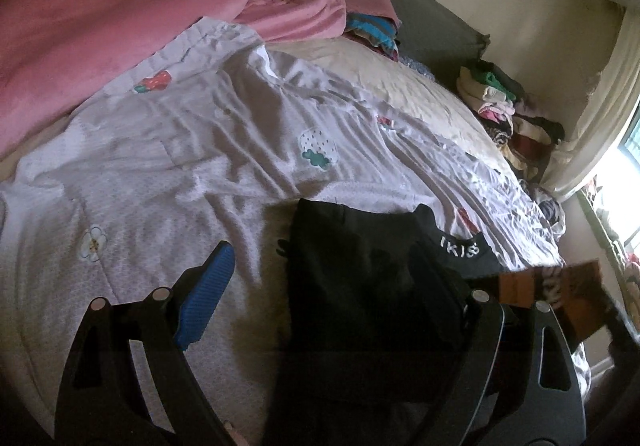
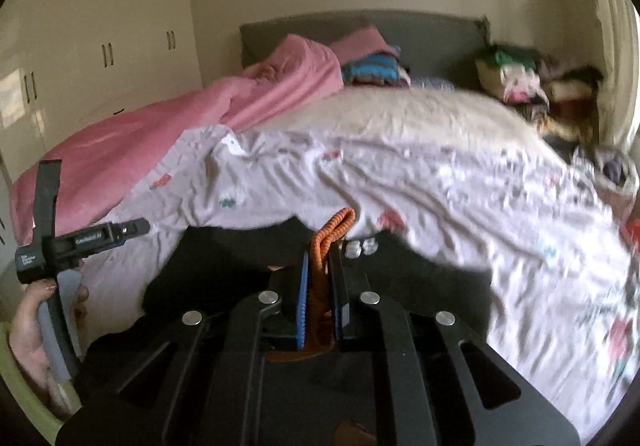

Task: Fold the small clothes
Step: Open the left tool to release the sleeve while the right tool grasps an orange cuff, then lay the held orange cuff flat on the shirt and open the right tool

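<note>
My left hand-held gripper (image 1: 320, 310) is wide apart over the black clothes (image 1: 360, 286), which lie on the white bed cover (image 1: 180, 149). To the right, my right hand-held gripper (image 2: 322, 278) is squeezed tight on an orange cloth piece (image 2: 332, 238) above the same black clothes.

My room is dim, with daylight entering through the window (image 1: 630, 181), which is blown out to white glare at the right edge of my left view. My right view is smeared with motion blur, worst over the bedspread (image 2: 460, 197). Both views bend strongly toward dark, vignetted corners. The black garment (image 1: 360, 286) shows almost no detail, perhaps just from shadow.
</note>
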Available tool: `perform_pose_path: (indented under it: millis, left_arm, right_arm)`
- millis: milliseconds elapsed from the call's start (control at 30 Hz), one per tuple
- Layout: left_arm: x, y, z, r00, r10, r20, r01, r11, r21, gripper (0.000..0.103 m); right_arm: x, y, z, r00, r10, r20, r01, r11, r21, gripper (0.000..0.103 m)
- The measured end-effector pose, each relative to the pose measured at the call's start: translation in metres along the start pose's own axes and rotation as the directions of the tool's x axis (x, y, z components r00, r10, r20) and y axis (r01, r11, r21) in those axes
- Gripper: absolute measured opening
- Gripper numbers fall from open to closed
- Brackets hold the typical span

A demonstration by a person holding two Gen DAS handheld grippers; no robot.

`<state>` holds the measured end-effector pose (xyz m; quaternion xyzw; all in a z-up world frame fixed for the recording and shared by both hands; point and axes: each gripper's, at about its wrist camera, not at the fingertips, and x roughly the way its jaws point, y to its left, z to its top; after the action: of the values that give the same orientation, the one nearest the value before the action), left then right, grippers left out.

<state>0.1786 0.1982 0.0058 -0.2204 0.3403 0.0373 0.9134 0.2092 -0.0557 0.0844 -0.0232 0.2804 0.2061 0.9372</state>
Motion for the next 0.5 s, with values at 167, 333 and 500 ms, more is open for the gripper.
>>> perform_pose_path:
  millis: [167, 333, 500]
  left_arm:
    - [0.004, -0.005, -0.003, 1.0, 0.006, -0.011, -0.005, 1.0, 0.019, 0.081]
    - [0.013, -0.023, -0.012, 0.999, 0.004, -0.038, -0.001, 0.996, 0.084, 0.081]
    - [0.019, -0.034, -0.017, 0.998, 0.002, -0.056, 0.005, 0.993, 0.121, 0.081]
  right_arm:
    - [0.004, -0.011, 0.0, 0.999, -0.052, 0.011, 0.052, 0.998, -0.019, 0.008]
    - [0.007, -0.026, -0.01, 0.996, -0.088, 0.005, 0.088, 0.996, 0.013, 0.008]
    - [0.011, -0.035, -0.023, 0.993, -0.116, -0.018, 0.117, 0.992, 0.045, 0.008]
